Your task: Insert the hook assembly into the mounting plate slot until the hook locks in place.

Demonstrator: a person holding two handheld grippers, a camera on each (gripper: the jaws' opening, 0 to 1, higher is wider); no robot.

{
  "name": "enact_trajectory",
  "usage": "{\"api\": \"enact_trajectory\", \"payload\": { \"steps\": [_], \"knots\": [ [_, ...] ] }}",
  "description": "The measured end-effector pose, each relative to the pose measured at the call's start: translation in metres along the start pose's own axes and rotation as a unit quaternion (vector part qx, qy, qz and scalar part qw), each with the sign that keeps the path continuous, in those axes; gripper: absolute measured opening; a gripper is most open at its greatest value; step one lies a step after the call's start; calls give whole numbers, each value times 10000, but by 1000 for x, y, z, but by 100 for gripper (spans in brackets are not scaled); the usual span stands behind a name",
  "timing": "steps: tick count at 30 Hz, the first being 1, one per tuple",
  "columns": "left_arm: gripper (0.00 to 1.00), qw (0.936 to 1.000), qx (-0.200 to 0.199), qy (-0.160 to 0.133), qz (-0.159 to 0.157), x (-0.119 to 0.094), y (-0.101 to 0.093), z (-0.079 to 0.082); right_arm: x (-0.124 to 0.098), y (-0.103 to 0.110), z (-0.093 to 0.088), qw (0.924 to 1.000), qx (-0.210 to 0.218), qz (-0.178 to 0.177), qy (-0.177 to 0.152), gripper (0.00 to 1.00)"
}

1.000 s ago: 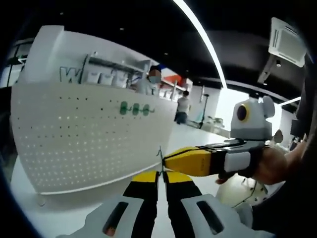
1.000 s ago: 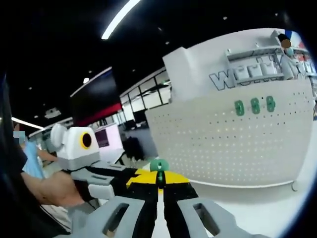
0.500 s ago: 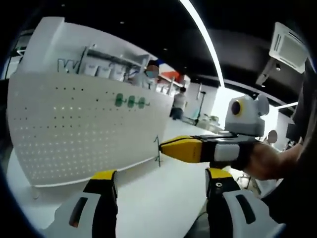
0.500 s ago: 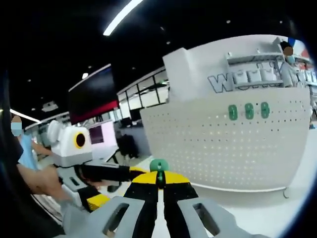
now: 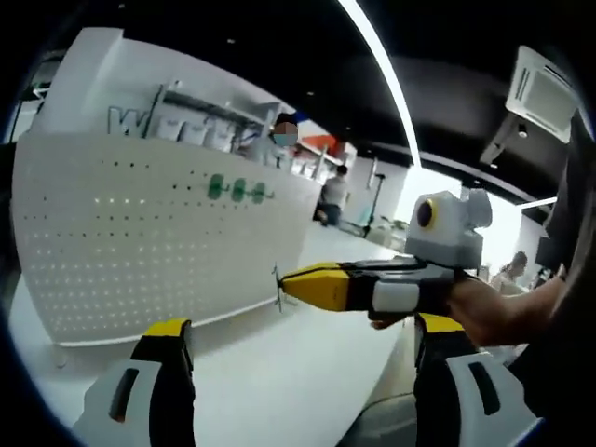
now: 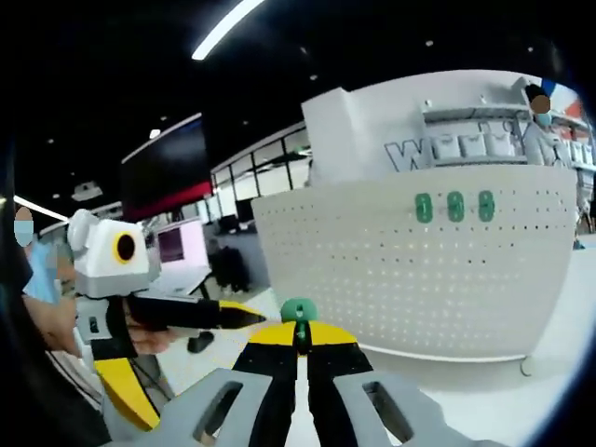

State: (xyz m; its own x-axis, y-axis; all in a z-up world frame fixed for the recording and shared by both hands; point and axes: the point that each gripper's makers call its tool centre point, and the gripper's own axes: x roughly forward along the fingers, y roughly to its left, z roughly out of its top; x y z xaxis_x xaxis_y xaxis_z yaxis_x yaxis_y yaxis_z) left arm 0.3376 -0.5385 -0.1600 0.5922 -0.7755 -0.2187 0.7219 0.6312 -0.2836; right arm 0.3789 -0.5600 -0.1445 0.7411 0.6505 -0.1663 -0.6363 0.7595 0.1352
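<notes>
Nearest, the right claw (image 6: 300, 346) is clamped on the green-capped hook assembly (image 6: 299, 312), aiming it forward for insertion. The left claw (image 5: 303, 372) hangs wide open and empty. Farther off, across the white tabletop (image 5: 279, 363), stands the perforated mounting plate (image 6: 419, 270), already carrying three green hooks (image 6: 454, 206).

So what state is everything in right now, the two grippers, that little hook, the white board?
Left gripper: open, holding nothing.
Right gripper: shut on the hook.
Hook: green-headed, clamped between the right jaws, not yet in the board.
Pegboard: upright on the table, three green hooks already on it, in a row near its top.
</notes>
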Motion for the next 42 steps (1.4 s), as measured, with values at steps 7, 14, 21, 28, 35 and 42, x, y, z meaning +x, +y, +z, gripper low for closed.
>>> {"api": "enact_trajectory", "payload": {
  "steps": [7,14,21,28,35,42],
  "knots": [
    [100,9999,76,88,102,-7,4,-8,-2,-66,26,9963,-460,-682,-239,0],
    [100,9996,-3,193,218,-10,16,-15,-13,-122,45,9869,-887,-1297,-369,0],
    [100,9993,-3,158,326,-16,23,-9,-25,-174,63,9767,-944,-1853,-533,0],
    [100,9991,20,181,396,-18,30,-6,-32,-217,84,9662,-993,-2269,-715,0],
    [100,9986,94,176,481,-20,37,2,-32,-253,104,9577,-987,-2548,-898,0],
    [100,9979,99,171,611,-24,46,4,-29,-274,115,9528,-976,-2692,-1008,0]
  ]
}}
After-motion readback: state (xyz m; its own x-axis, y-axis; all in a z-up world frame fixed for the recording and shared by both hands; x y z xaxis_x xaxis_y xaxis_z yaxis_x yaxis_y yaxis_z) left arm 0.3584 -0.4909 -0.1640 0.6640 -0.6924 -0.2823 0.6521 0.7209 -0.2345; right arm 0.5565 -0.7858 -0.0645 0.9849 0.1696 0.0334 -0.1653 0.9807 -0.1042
